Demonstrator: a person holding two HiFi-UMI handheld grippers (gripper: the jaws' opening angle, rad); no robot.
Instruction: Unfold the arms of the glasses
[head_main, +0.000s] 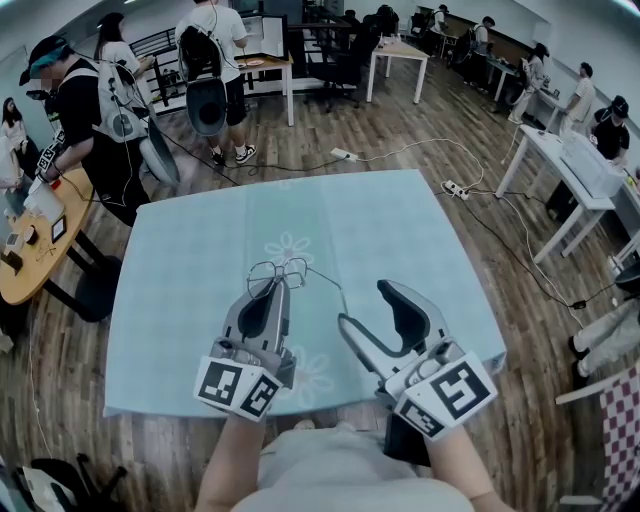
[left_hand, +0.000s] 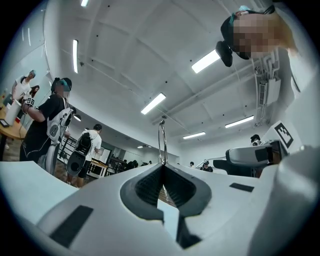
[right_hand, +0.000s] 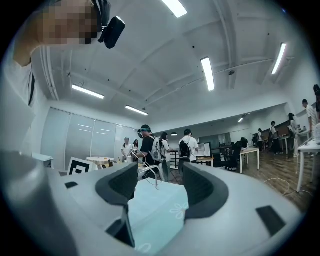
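Observation:
Thin wire-framed glasses (head_main: 279, 270) are held just above the light-blue tablecloth (head_main: 190, 270), with my left gripper (head_main: 277, 287) shut on the frame near the lenses. One thin arm of the glasses stretches right toward my right gripper (head_main: 365, 305), which is open with nothing between its jaws. The left gripper view shows a wire rim of the glasses (left_hand: 162, 142) rising from the closed left gripper (left_hand: 162, 167). Beyond the open right gripper (right_hand: 160, 175), the right gripper view shows the glasses (right_hand: 149, 174) as thin wire.
The table stands in an office with a wooden floor. Several people stand at the back left by a round wooden table (head_main: 35, 250). White desks (head_main: 585, 180) are on the right, and cables with a power strip (head_main: 455, 188) lie on the floor behind the table.

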